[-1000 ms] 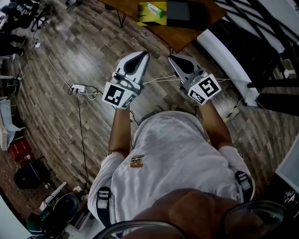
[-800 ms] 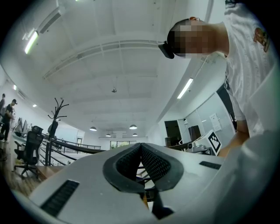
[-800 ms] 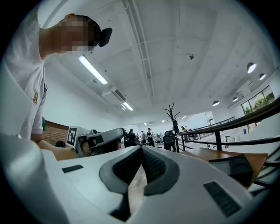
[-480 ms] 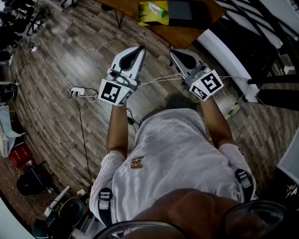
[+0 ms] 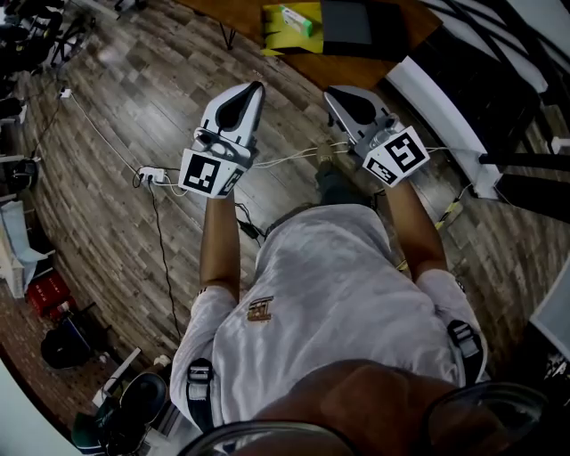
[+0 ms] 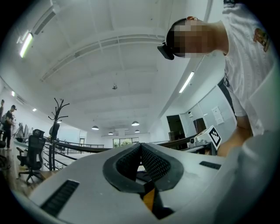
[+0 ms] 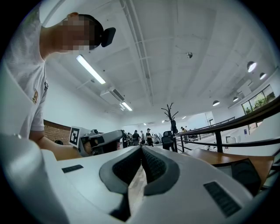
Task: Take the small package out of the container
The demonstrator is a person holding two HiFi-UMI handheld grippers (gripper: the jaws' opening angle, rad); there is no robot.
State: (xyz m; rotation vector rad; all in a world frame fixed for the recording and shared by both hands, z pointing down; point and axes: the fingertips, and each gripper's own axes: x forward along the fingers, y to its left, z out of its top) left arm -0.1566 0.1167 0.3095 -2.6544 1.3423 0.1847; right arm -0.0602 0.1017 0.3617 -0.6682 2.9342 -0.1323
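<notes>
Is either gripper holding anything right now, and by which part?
Nothing is held. The left gripper and the right gripper are both shut with nothing between them.

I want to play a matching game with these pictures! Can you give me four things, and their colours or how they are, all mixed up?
Things:
1. small package
2. crate
3. container
4. left gripper

Colour or state:
a. yellow
b. fingers shut, nothing between them
c. green and white
d. red

Right pairs: 1-c, 2-d, 3-a, 4-b.
</notes>
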